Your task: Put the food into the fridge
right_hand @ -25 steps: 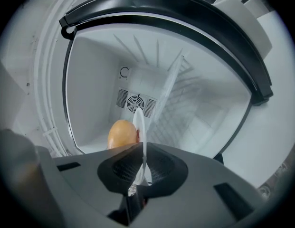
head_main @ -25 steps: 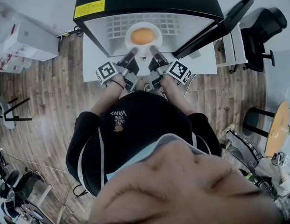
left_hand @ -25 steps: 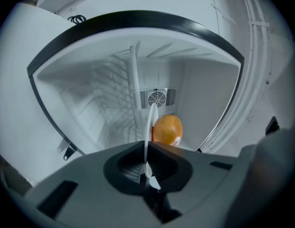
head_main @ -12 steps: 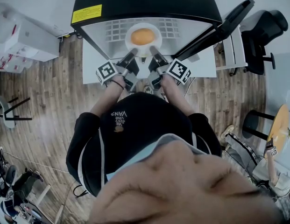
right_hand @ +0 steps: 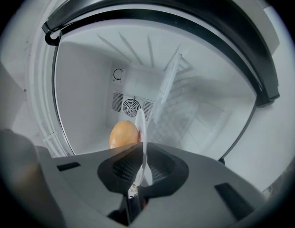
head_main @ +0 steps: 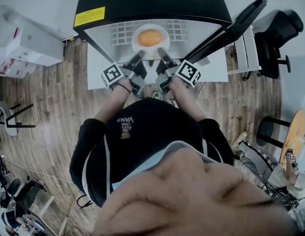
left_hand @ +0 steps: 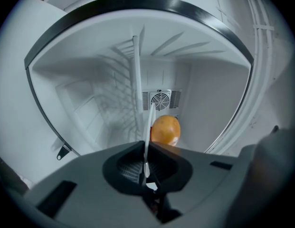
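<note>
Round white plate (head_main: 165, 32) carrying one round orange food item (head_main: 149, 37): located inside the open black-cased fridge (head_main: 147, 1), above its white wire shelf (head_main: 122, 31). Your left tool (head_main: 141, 54) and right tool (head_main: 162, 53) each pinch the plate's near rim, jaws narrow. The food sits just beyond both.

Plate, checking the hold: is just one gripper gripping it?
No, the left gripper and right gripper each pinch the rim of the plate.
</note>
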A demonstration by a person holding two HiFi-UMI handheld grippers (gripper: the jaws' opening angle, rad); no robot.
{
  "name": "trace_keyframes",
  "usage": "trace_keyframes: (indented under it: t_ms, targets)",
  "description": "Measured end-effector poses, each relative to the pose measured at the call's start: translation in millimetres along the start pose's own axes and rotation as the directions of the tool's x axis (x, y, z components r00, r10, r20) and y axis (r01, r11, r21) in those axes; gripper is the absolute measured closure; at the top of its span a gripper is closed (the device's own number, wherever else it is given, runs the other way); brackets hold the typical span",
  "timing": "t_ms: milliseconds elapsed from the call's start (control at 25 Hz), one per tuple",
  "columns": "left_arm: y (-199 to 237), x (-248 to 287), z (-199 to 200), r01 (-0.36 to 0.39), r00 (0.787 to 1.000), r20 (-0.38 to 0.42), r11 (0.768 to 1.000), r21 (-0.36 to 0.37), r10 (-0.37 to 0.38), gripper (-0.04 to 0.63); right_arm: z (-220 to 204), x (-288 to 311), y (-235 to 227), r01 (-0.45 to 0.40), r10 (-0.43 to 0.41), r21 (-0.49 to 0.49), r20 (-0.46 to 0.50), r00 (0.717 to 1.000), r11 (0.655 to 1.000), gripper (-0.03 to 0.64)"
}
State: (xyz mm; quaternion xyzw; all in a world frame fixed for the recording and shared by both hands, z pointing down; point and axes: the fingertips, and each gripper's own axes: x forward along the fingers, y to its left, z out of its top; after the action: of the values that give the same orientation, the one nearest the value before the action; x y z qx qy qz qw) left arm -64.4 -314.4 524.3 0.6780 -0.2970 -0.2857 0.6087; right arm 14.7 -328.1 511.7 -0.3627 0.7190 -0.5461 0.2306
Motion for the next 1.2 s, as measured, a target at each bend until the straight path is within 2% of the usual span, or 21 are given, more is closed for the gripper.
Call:
trace_keyframes:
  t_ms: [360, 1200]
  targets:
    - [-3.2, 5.7, 4.5, 0.018, 1.0, 0.012, 1.0, 0.009, -0.018, 0.571, 4.6, 3.8, -2.8, 0.001, -0.001, 0.018, 0.002, 1.0, 1.0, 0.591]
    - [-10.9, 16.0, 11.7, 0.057, 0.997, 0.064, 0.996, -0.07, -0.052, 0.569, 15.0, 13.6, -4.5, -0.003, 0.003, 0.037, -0.008, 1.0, 0.999, 0.589]
